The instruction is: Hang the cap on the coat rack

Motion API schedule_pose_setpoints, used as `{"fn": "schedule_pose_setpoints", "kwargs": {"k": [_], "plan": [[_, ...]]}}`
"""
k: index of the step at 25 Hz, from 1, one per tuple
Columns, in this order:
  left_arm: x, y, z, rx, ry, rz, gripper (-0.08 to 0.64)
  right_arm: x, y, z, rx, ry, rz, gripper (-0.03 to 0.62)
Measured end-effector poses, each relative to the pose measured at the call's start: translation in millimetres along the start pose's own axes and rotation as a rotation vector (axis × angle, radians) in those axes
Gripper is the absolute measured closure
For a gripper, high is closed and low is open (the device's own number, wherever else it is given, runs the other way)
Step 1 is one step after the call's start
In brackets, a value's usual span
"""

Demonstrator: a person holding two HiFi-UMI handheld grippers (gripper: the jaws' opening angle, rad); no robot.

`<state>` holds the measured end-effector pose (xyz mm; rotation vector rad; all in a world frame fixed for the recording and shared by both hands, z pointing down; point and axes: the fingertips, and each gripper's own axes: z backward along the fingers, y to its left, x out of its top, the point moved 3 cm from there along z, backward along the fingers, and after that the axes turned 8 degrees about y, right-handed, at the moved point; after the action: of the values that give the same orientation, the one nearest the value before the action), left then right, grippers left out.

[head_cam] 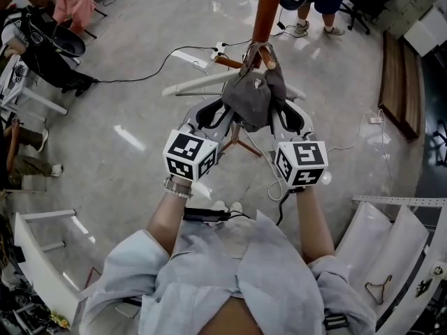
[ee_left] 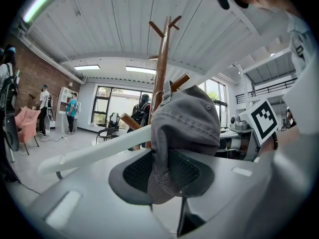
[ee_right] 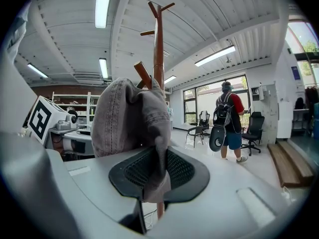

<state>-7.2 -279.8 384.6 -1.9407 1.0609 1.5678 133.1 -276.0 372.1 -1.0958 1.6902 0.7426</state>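
Note:
A grey cap (head_cam: 254,93) hangs between my two grippers, right in front of the brown wooden coat rack (head_cam: 266,12). My left gripper (head_cam: 225,114) is shut on the cap's left edge; in the left gripper view the fabric (ee_left: 185,128) is pinched between the dark pads. My right gripper (head_cam: 281,114) is shut on the cap's right edge, the cloth (ee_right: 130,123) clamped in the pads. The rack's pole (ee_right: 158,49) with its pegs (ee_left: 178,82) rises just behind the cap. The cap's top loop lies against a low peg (head_cam: 265,56).
The rack's base legs (head_cam: 241,142) spread on the glossy floor under my grippers. Cables (head_cam: 164,60) run across the floor. A person with a backpack (ee_right: 228,116) stands beyond the rack. White racks (head_cam: 391,246) sit at the right, chairs (head_cam: 49,44) at the left.

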Motion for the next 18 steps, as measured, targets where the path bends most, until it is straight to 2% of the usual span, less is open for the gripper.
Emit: {"fn": "schedule_pose_setpoints", "kwargs": {"k": [7, 18], "plan": [[-10.0, 1.7, -7.6, -0.001, 0.029, -0.012, 0.459, -11.2, -3.7, -8.2, -0.013, 0.024, -0.008, 0.523], [-11.4, 6.6, -15.5, -0.012, 0.022, -0.018, 0.458, -11.5, -7.7, -17.3, -0.040, 0.006, 0.017, 0.520]]}}
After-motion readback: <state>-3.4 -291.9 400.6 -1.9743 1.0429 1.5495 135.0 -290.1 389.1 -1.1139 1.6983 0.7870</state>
